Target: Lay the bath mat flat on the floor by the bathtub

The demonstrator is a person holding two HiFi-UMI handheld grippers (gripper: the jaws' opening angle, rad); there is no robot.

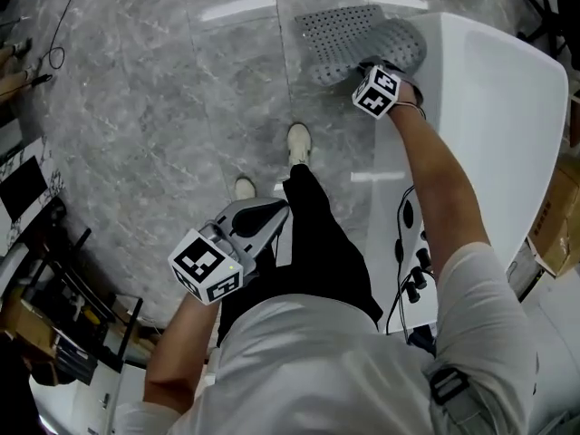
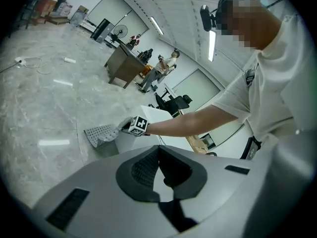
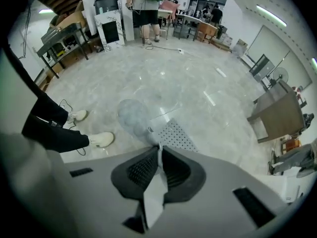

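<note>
Close in by the person's left leg, the left hand-held gripper hangs idle. Its jaws are pressed together with nothing between them, and it points out over the floor, well apart from the work.

Farther out, at the end of the outstretched right arm, the right hand-held gripper is clamped on a thin edge of the bath mat; its own view shows the pale sheet pinched between the two pads. The mat is not spread. It droops from that one grip in a loose fold, with a perforated face showing on one part and a plain grey, rounded part beside it. It hangs just beside the corner of the white bathtub, over the grey marbled floor. Whether its lower edge already touches the floor cannot be told from these views.

The step in hand looks like bringing the mat to its place alongside the tub; the laying itself is not yet done. The next move probably calls for lowering the held edge so that the free part lands first, then drawing it along the tub's side so the fold opens out. With only one edge held, the mat may settle doubled over. The free left hand-held gripper could take a second corner or press the fold out.
</note>
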